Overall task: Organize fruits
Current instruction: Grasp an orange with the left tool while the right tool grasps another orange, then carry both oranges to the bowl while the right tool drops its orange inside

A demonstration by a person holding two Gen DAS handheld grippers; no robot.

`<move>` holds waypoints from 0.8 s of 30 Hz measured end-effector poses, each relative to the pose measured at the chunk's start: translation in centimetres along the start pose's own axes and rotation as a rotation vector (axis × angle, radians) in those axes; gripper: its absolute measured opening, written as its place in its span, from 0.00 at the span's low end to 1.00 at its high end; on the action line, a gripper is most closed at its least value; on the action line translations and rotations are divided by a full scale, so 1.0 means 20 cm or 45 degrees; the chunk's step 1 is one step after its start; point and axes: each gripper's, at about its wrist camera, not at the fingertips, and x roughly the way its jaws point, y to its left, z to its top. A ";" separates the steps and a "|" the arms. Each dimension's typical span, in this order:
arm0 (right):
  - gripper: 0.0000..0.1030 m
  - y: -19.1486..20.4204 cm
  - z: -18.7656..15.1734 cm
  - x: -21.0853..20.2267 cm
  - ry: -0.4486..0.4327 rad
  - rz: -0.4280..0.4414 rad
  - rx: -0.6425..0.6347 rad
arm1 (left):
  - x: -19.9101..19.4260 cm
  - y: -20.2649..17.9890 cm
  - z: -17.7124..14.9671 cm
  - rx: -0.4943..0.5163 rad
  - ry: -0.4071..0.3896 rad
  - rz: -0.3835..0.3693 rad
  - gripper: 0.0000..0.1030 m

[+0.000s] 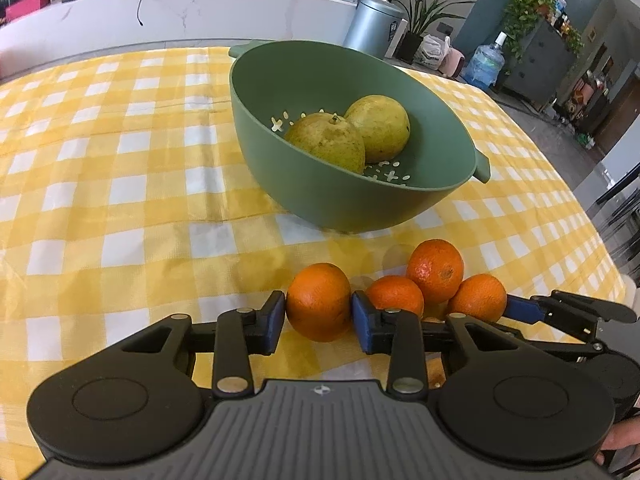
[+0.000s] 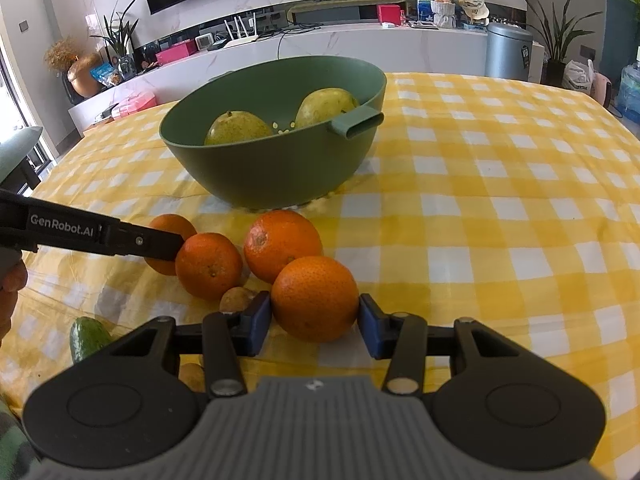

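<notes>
A green colander bowl (image 1: 280,80) stands on the yellow checked tablecloth and holds two yellow-green pears (image 1: 328,140); the bowl also shows in the right wrist view (image 2: 272,172). Several oranges lie in a cluster in front of it. My left gripper (image 1: 319,317) has its blue pads against the leftmost orange (image 1: 319,300), which rests on the cloth. My right gripper (image 2: 315,317) has its pads around the rightmost orange (image 2: 315,298), also on the cloth; that gripper shows in the left wrist view (image 1: 532,308) too.
Two more oranges (image 2: 282,244) (image 2: 208,264) lie between the held ones. A small brown fruit (image 2: 236,300) and a green fruit (image 2: 88,338) lie near the front left. The table's right edge (image 1: 600,216) drops to the floor. A white counter stands behind.
</notes>
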 end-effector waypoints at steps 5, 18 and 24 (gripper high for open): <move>0.42 0.00 0.00 -0.01 -0.003 0.002 0.003 | -0.07 -0.02 0.00 0.023 -0.054 0.020 0.39; 0.41 0.01 0.04 -0.18 -0.147 0.006 -0.047 | -0.30 -0.04 0.07 0.018 -0.255 -0.014 0.39; 0.41 0.03 0.15 -0.29 -0.255 0.036 -0.097 | -0.36 -0.07 0.13 0.016 -0.311 -0.039 0.39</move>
